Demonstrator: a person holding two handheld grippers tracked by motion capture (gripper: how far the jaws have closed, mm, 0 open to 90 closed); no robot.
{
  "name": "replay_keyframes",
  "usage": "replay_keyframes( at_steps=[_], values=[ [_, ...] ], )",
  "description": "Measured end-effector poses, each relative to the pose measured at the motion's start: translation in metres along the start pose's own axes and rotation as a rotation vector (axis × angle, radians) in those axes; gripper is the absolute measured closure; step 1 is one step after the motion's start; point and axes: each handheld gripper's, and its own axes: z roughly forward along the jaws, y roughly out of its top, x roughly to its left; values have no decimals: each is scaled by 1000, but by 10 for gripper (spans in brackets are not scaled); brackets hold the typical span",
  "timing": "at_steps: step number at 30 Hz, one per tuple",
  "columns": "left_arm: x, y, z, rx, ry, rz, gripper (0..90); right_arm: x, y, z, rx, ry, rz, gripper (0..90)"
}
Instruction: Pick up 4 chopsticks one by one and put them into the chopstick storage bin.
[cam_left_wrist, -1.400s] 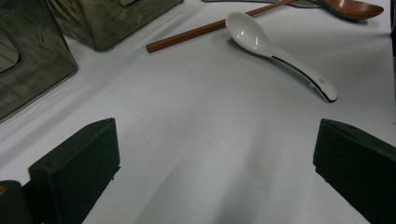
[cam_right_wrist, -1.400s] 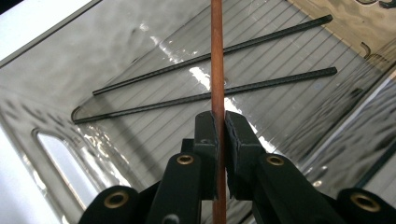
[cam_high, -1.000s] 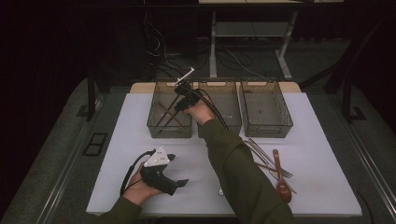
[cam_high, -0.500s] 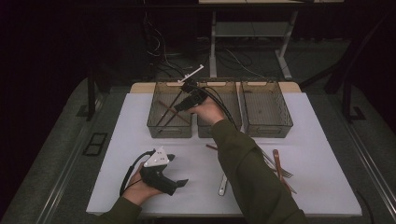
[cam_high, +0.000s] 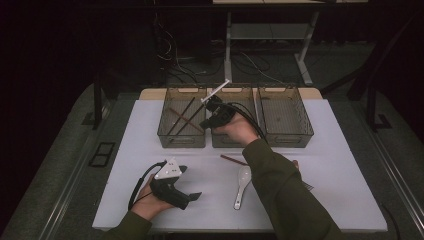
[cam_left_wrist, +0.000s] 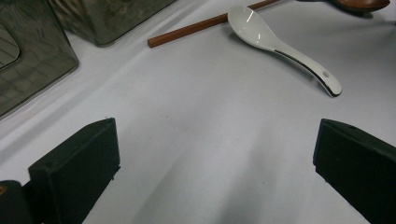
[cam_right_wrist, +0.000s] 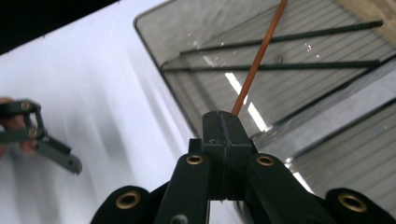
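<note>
My right gripper (cam_high: 206, 121) hovers over the rims where the left bin (cam_high: 181, 144) and the middle bin (cam_high: 226, 143) meet. Its jaws have just been closing and now stand pressed together (cam_right_wrist: 223, 122) with nothing between them. Beyond their tip a red-brown chopstick (cam_right_wrist: 261, 51) lies in the left bin (cam_right_wrist: 289, 93) beside two dark chopsticks (cam_right_wrist: 280, 42). My left gripper (cam_high: 175, 190) rests on the white table near the front edge, open and empty (cam_left_wrist: 210, 172). Ahead of it lie a white spoon (cam_left_wrist: 280, 44) and another red-brown chopstick (cam_left_wrist: 201, 29).
A third bin (cam_high: 290, 140) stands at the right of the row. The white spoon (cam_high: 242, 185) and loose chopstick (cam_high: 234, 160) lie mid-table beside the right sleeve. A brown wooden spoon (cam_left_wrist: 362, 3) and more utensils (cam_high: 306, 186) sit right of that arm.
My right gripper has moved right and slightly toward the person, from over the left bin to the bins' shared edge. The arm swung aside and uncovered the white spoon. The left gripper stayed put.
</note>
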Motion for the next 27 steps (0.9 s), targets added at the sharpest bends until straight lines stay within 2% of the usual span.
replay_keyframes(
  at_steps=[7, 16, 21, 27],
  values=[
    [0, 0, 0, 5, 1, 3, 0, 2, -12, 3, 21, -1, -8, 893],
    [0, -1, 0, 1, 3, -2, 0, 0, -11, 15, 26, -15, 2, 893],
    [1, -1, -1, 2, 3, -2, 0, 0, -11, 15, 17, -11, 8, 893],
    [0, -1, 0, 5, 2, -1, 0, 3, -10, 11, 9, -4, -7, 893]
  ],
)
